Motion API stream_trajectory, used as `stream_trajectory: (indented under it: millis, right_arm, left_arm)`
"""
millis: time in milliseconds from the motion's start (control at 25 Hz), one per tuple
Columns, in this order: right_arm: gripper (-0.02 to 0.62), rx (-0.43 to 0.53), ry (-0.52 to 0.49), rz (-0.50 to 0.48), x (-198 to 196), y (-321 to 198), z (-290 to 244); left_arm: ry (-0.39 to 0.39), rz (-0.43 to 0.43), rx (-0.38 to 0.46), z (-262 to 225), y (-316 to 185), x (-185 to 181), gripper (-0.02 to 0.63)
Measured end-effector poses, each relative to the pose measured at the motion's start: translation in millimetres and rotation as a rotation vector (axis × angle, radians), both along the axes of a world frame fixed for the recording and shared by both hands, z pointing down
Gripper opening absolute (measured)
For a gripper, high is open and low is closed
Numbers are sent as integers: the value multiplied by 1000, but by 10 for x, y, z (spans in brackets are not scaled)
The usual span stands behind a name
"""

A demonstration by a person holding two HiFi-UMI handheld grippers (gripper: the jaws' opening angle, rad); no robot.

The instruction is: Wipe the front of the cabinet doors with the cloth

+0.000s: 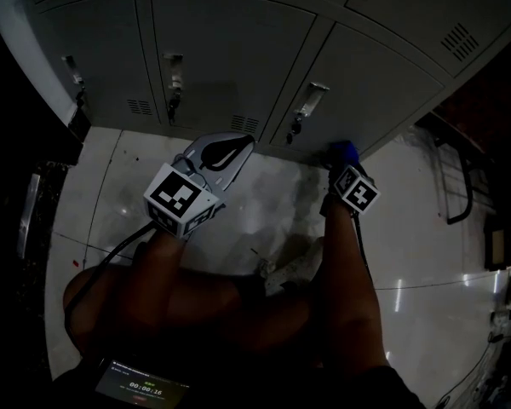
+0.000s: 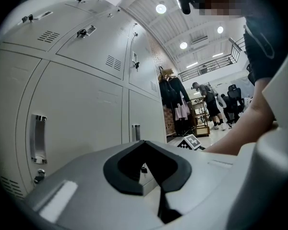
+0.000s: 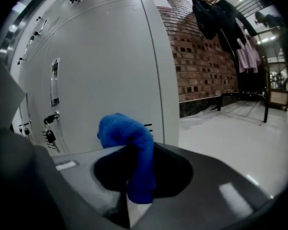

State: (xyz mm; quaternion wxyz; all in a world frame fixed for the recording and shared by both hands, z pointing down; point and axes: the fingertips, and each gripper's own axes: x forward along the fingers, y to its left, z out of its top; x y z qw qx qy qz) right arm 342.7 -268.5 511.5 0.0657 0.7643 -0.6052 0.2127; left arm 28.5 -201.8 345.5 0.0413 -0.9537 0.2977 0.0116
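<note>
Grey cabinet doors [image 1: 230, 49]; glossy white floor [image 1: 264, 216]; right claw [image 3: 134, 152] pinching blue cloth [image 3: 122, 128]

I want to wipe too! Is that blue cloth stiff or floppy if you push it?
Probably floppy: the fuzzy blue cloth curls over at its top. Likely light and soft, since it bunches up. Its fuzzy weave probably isn't slippery.

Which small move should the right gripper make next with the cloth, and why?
Probably push the blue cloth forward against the lower cabinet door ahead. The right gripper is shut on the cloth, which sits close to the door, but contact is not clearly visible.
</note>
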Motion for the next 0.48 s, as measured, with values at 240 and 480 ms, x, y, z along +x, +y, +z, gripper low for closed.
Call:
stream_trajectory:
  millis: [240,480]
  right_arm:
    - [80,-3,-42,99,363,106,13]
    - [80,29,-79,147,464,193,-87]
  left_arm:
    - [-5,5,2,0,18,10,6]
    - [-14,9,8,0,17,11,5]
